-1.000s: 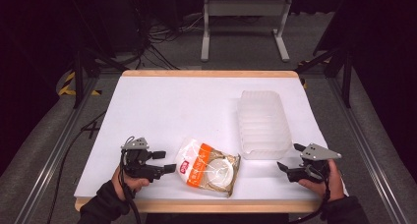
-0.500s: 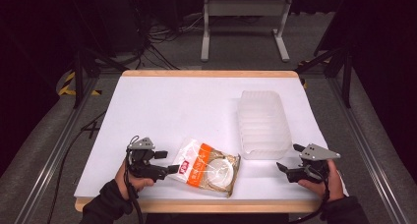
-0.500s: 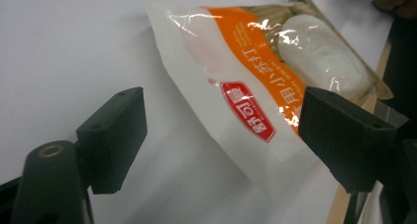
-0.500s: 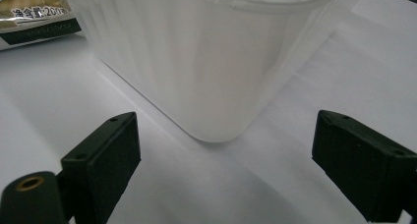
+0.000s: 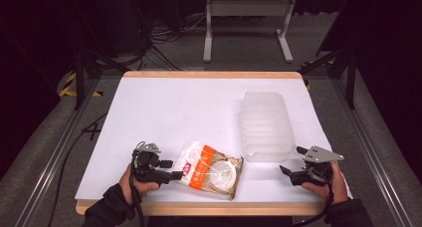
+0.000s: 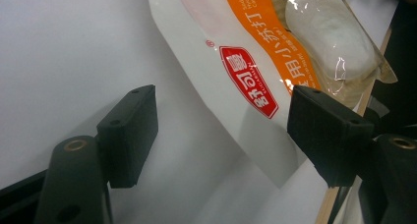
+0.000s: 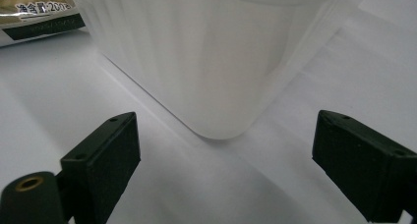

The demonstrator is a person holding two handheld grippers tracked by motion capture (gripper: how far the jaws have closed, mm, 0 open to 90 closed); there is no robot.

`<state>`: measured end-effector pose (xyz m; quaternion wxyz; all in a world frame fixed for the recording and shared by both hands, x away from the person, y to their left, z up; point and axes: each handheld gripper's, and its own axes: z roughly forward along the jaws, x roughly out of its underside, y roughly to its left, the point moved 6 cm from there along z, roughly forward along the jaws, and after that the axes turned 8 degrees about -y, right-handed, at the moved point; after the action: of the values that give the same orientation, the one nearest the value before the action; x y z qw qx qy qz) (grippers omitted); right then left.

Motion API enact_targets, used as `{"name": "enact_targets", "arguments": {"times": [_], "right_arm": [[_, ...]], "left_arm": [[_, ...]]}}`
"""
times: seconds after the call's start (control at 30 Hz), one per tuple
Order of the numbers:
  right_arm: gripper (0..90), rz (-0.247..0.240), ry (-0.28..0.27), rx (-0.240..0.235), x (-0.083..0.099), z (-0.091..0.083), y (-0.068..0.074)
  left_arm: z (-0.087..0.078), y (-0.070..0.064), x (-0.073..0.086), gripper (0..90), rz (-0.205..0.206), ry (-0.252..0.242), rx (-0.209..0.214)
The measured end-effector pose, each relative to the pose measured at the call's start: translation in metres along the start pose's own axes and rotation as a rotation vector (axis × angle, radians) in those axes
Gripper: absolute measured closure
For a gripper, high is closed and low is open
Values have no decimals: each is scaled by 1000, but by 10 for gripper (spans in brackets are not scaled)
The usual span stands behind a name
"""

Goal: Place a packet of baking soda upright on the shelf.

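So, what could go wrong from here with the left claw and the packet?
The left claw is open around only the white corner of the packet, so a grip there may slip. The packet lies close to the table's front edge, and a pull could drag it off.

A flat white-and-orange food packet [image 5: 211, 169] lies just left of an upturned translucent plastic tub [image 5: 266, 126].

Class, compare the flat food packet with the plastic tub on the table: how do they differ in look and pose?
The flat orange-and-white printed food packet lies low and askew near the front edge; the ribbed translucent white plastic tub stands tall and square to the white table. The packet carries colour and text; the tub is plain. The packet's corner sits between the left gripper's open jaws; the tub stands ahead of the right gripper. Both rest on the table.
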<state>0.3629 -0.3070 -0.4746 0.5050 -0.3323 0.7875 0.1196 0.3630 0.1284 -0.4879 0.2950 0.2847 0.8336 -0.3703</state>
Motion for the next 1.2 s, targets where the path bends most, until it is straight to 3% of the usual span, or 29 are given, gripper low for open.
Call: {"name": "enact_targets", "arguments": {"times": [0.07, 0.13, 0.33, 0.47, 0.77, 0.87, 1.03, 1.2], "right_arm": [[114, 0, 0, 0, 0, 0, 0], [114, 0, -1, -3, 0, 1, 0], [113, 2, 3, -4, 0, 1, 1], [113, 2, 4, -5, 0, 2, 1], [112, 6, 4, -7, 1, 1, 0], [112, 6, 6, -8, 1, 2, 0], [112, 5, 16, -8, 1, 2, 0], [112, 5, 16, -8, 1, 3, 0]], "left_arm": [[-1, 0, 0, 297, -23, 0, -3], [0, -3, 1, 319, -50, 10, 47], [13, -6, -6, 326, -64, 9, 110], [24, -7, -15, 325, -54, 21, 141], [44, -8, -31, 348, 11, 57, 137], [47, -6, -33, 399, 27, 58, 148], [52, 0, -38, 704, 64, 52, 98], [54, -4, -43, 863, 108, 22, 83]]}}
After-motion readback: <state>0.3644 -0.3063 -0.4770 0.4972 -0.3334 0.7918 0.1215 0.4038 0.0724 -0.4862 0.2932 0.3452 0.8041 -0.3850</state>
